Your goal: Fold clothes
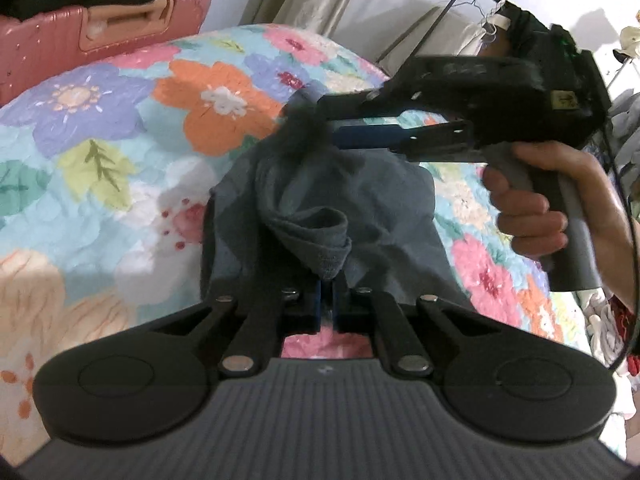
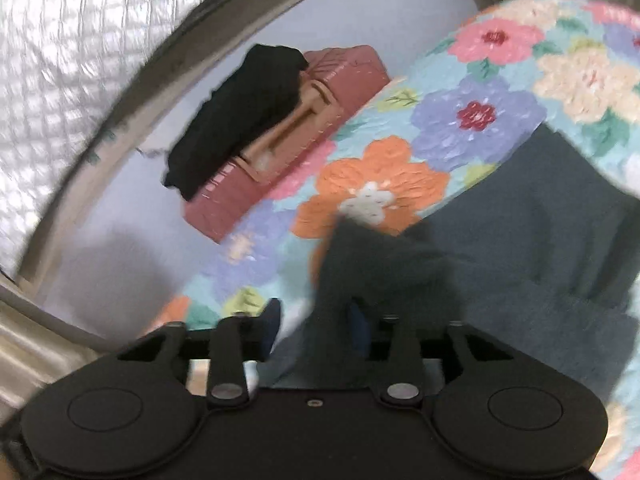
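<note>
Left wrist view: my left gripper (image 1: 327, 300) was pinched tight on a bunched fold of the grey garment (image 1: 320, 216), blue pads pressed together with cloth squeezed between them. That garment lay draped over the floral quilt (image 1: 120, 128), rising in a peak toward my right gripper (image 1: 320, 128), which came in from the right side, held by my hand (image 1: 532, 208) on its grey handle. Its tip sat at a dark, blurred tuft of the fabric; from this angle I couldn't tell if the pads pressed on it.

Right wrist view was motion-blurred. Right jaws stood apart, and a flap of the grey garment (image 2: 500, 240) ran up between the blue pads (image 2: 272, 320); the left pad looked clear of the cloth, while the right one was half hidden behind it. Rest of the garment spread flat to the right on the quilt (image 2: 480, 92).

Pink suitcase (image 2: 320, 92) sat past the quilt's far edge, with a black cloth (image 2: 236, 120) piled on top.
</note>
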